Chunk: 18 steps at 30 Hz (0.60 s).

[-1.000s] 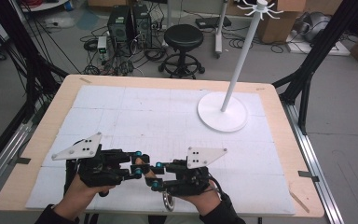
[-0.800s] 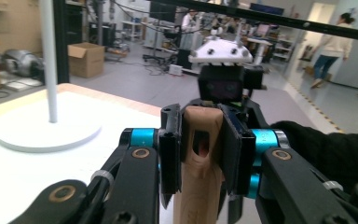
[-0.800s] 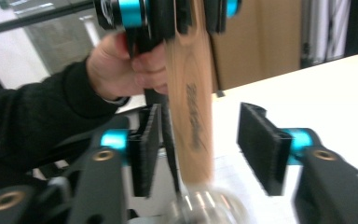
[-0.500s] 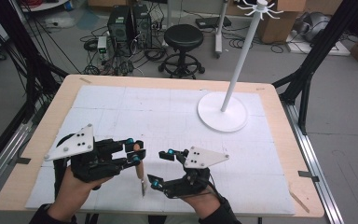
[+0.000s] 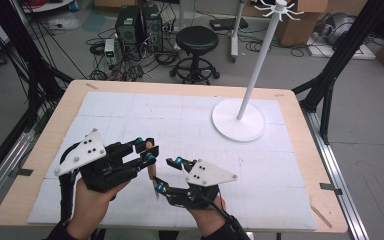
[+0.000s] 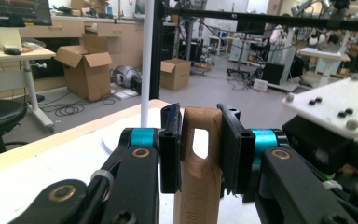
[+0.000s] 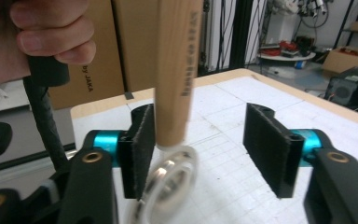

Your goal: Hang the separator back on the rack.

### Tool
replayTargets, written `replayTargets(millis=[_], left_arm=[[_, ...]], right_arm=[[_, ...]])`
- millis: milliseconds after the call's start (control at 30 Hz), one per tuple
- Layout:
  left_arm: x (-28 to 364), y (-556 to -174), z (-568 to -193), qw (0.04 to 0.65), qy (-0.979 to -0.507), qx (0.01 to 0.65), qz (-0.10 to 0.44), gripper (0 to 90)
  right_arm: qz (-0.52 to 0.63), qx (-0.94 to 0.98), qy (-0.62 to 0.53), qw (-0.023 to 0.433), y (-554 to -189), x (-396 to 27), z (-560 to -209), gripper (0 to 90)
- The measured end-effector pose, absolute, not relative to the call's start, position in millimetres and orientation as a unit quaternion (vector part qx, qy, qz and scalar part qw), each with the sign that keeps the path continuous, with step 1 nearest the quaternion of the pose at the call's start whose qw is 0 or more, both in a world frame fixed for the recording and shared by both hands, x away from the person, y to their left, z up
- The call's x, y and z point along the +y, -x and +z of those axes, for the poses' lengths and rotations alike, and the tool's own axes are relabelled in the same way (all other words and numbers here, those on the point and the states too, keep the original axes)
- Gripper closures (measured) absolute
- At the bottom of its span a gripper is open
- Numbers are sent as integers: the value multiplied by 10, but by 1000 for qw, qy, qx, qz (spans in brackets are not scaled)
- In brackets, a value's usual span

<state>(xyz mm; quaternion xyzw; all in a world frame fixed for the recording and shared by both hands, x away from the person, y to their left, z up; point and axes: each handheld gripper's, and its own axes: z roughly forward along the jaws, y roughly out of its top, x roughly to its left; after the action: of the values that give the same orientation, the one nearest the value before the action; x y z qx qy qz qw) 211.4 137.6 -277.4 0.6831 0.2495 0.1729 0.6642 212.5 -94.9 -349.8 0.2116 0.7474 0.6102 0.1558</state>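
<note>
Two grippers: both mine, one in each hand, low over the near part of the white mat (image 5: 130, 112), close together.
Left gripper (image 5: 147, 150): my jaws are pressed together on the top end of a wooden handle (image 5: 151, 170), one pad on each flat side.
Left gripper view: the wooden handle (image 6: 200, 158) stands upright between my black pads (image 6: 170, 144), and it has an oblong hole through its upper part, just at pad height.
Right gripper (image 5: 164, 175): my jaws stand wide apart, clamped on nothing.
Right gripper view: the wooden handle (image 7: 177, 70) comes down from above between my pads (image 7: 142, 144), close beside the left pad and well off the other one; I cannot tell whether it touches.
Handle's lower end: it carries a clear round ring (image 7: 170, 179) edged in metal, tilted, blurred; what it is exactly I cannot tell.
Printing: dark letters run along the handle, too blurred to read.
Left hand (image 7: 42, 37): its fingers wrap a black grip at the upper left of the right gripper view.
White stand (image 5: 252, 85): a thin pole on a round base, far right on the mat, well apart from both grippers.
Table (image 5: 300, 130): wooden edge showing around the mat.
</note>
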Motion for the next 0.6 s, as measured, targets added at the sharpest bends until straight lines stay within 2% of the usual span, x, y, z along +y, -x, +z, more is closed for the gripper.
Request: replayTargets(millis=[233, 333, 600], left_arm=[[1285, -2093, -2787, 663, -683, 253, 174, 713], [1279, -2087, -2787, 665, -680, 254, 175, 712], [1312, -2091, -2779, 671, -679, 254, 157, 705]], right_arm=[[595, 751, -226, 173, -2122, -868, -3533, 567], [594, 752, -224, 174, -2110, -868, -3532, 690], [595, 754, -215, 176, -2071, -896, -3508, 704]])
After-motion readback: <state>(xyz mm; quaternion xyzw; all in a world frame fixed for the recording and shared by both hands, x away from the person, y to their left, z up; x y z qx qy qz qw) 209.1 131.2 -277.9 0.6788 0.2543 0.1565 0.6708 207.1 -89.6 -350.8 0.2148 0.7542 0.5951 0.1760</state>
